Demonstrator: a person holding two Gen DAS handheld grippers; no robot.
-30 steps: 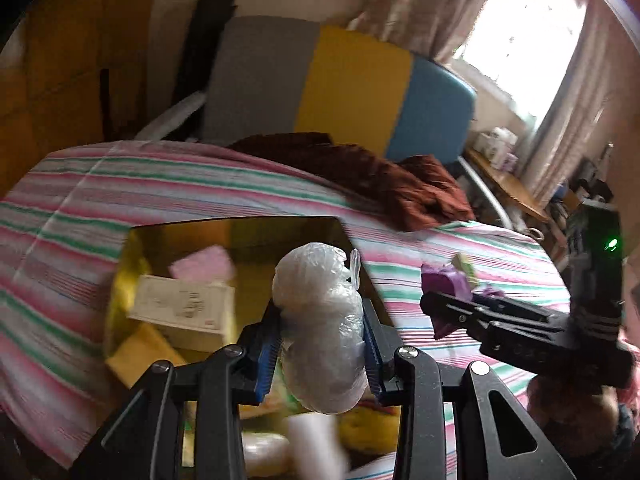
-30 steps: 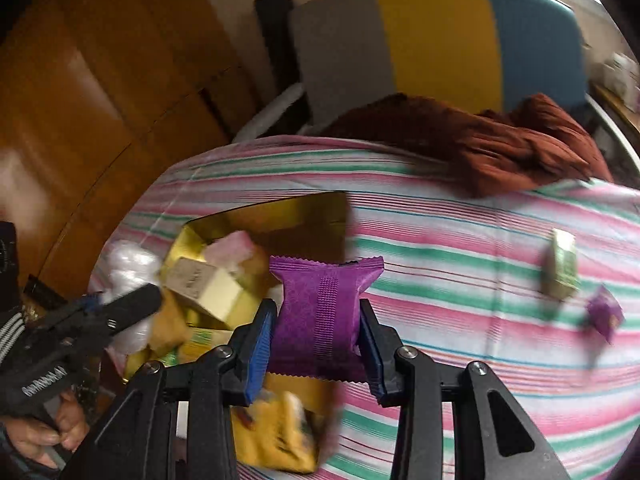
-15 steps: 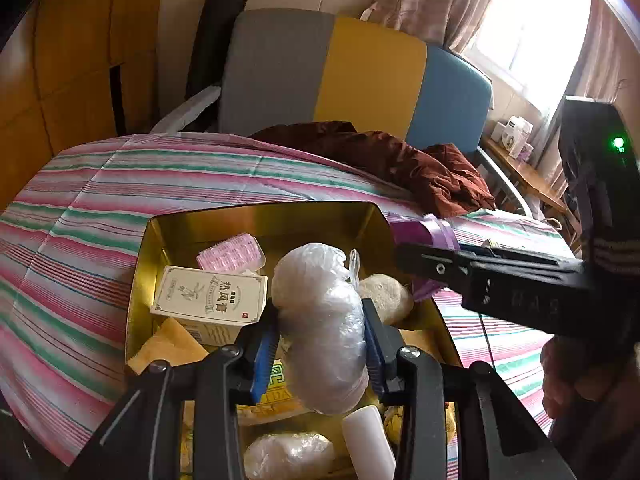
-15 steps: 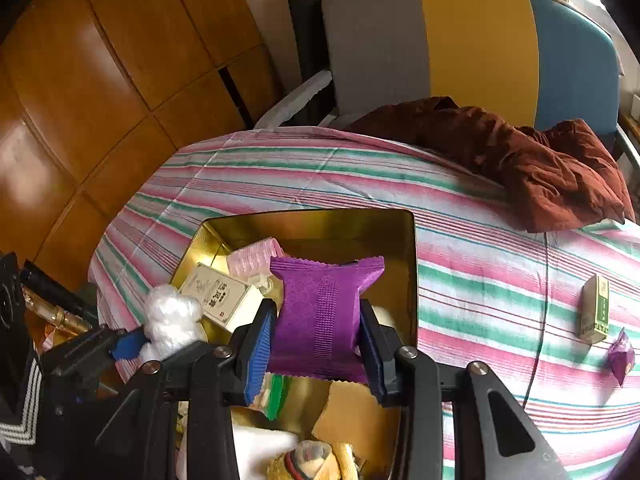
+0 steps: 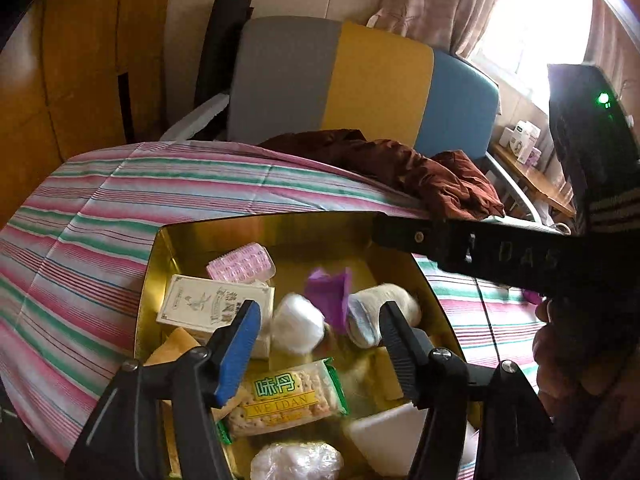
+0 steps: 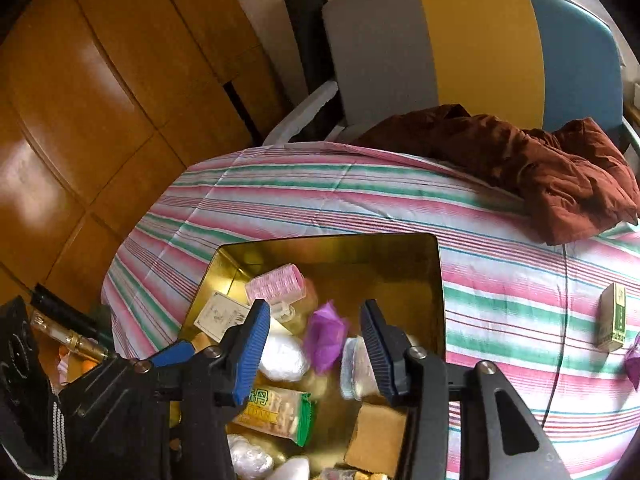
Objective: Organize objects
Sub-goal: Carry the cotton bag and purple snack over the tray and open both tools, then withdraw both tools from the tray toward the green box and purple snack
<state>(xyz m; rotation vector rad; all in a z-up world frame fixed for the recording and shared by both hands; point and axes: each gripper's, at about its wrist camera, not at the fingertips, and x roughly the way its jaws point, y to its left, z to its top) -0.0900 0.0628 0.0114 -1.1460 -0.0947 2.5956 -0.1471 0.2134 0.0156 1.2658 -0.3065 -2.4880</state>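
A gold tin sits on the striped tablecloth, filled with several items. My left gripper is open above it; the white plastic-wrapped bundle lies blurred in the tin below its fingers. My right gripper is open too; the purple packet is blurred between its fingertips, loose in the tin. The right gripper's body crosses the left wrist view.
The tin also holds a pink hair roller, a cream box, a Weidan cracker pack and other wrapped pieces. A small green box and a purple packet lie on the cloth at right. Brown cloth and a chair are behind.
Both grippers have opened. The white bundle dropped from the left gripper and the purple packet from the right gripper into the tin. Both grippers moved closer over the tin.
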